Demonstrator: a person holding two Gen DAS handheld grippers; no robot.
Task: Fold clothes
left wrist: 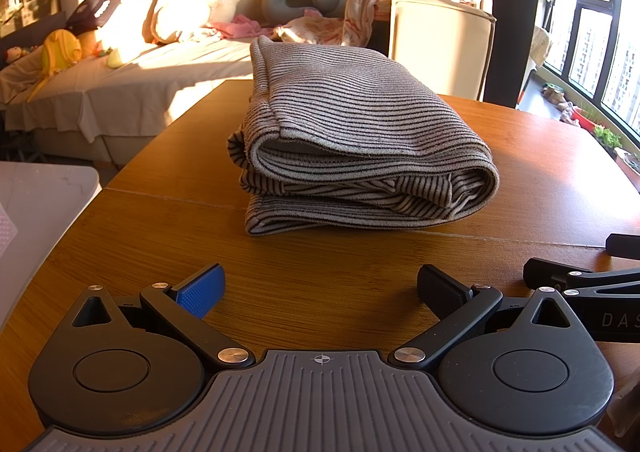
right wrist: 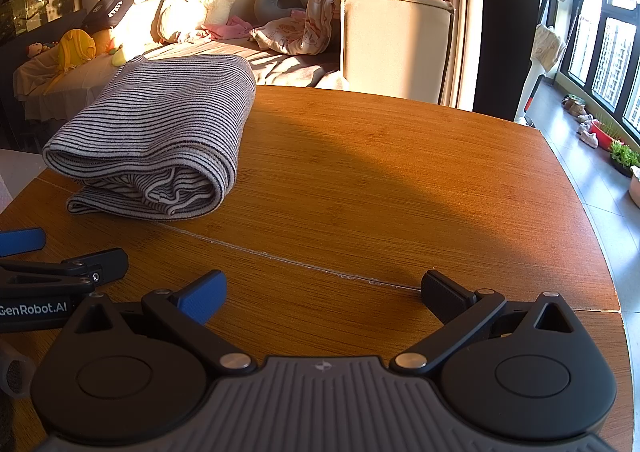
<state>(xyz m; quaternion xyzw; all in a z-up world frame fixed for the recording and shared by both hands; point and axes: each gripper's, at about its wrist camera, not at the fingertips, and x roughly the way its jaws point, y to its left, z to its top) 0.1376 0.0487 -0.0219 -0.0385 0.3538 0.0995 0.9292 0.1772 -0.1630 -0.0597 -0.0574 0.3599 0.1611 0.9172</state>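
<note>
My left wrist camera sits low over the wooden table, facing the folded striped garment close ahead. My right wrist camera looks from further right; both share garment, table and sofa.

1. The left gripper is held low and level, its two fingers spread wide apart, with nothing between them.
2. The right gripper is just beside it, also level, fingers wide apart, holding nothing.
</note>
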